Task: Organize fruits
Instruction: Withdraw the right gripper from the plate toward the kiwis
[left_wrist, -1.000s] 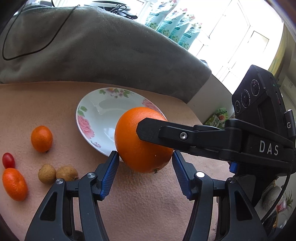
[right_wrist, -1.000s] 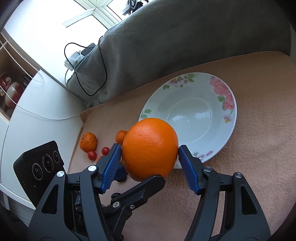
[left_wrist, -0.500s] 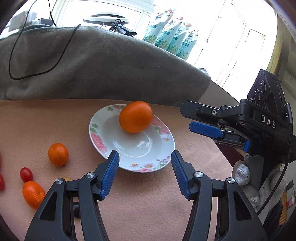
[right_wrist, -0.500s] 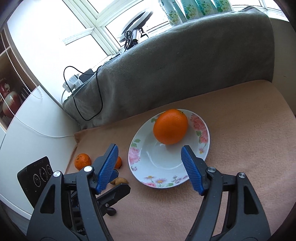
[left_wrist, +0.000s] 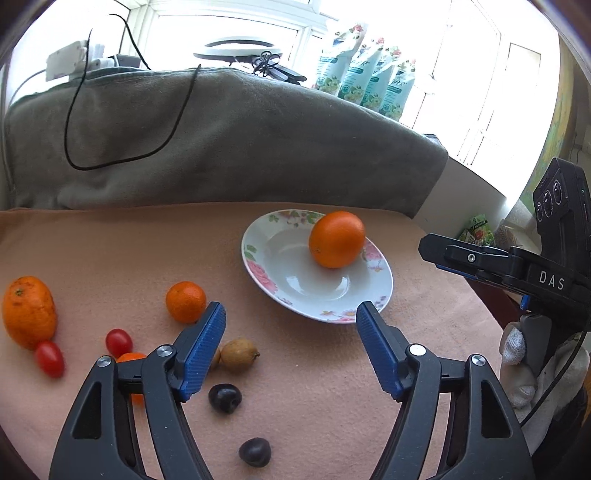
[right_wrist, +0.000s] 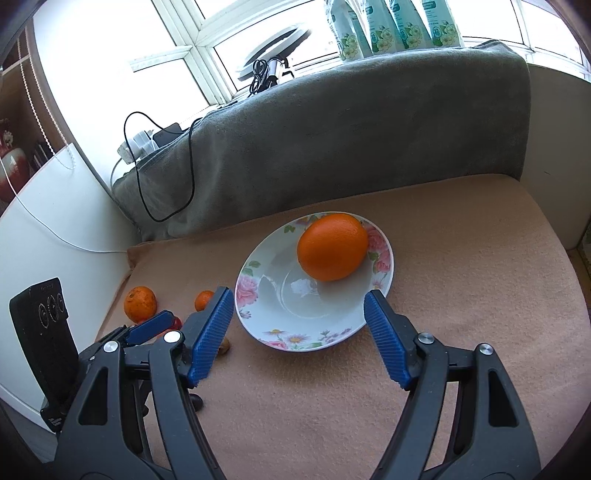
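A large orange (left_wrist: 337, 239) lies on the far right side of the floral plate (left_wrist: 291, 266). My left gripper (left_wrist: 290, 314) hovers just short of the plate's near rim, its jaws opening with nothing between them. My right gripper (right_wrist: 298, 306) is open and holds nothing, likewise short of the plate (right_wrist: 295, 338), where the orange (right_wrist: 332, 247) rests. Loose on the peach cloth to the left are a mandarin (left_wrist: 28, 312), a smaller mandarin (left_wrist: 185, 301), two cherry tomatoes (left_wrist: 119, 342), a brown longan (left_wrist: 238, 353) and two dark fruits (left_wrist: 225, 397). Another orange fruit is half hidden behind my left finger.
A grey blanket-covered backrest (left_wrist: 240, 140) with a black cable (left_wrist: 70, 122) draped on it closes off the far side. Pouches (left_wrist: 365, 85) and a ring light stand on the windowsill behind. A white wall (right_wrist: 55, 229) borders the cloth on the left. A gloved hand (left_wrist: 515, 343) holds the right gripper.
The orange, earlier between the fingers of both grippers at the plate's near edge, now lies in the plate. Both grippers have drawn back and risen. The left jaws stand wider.
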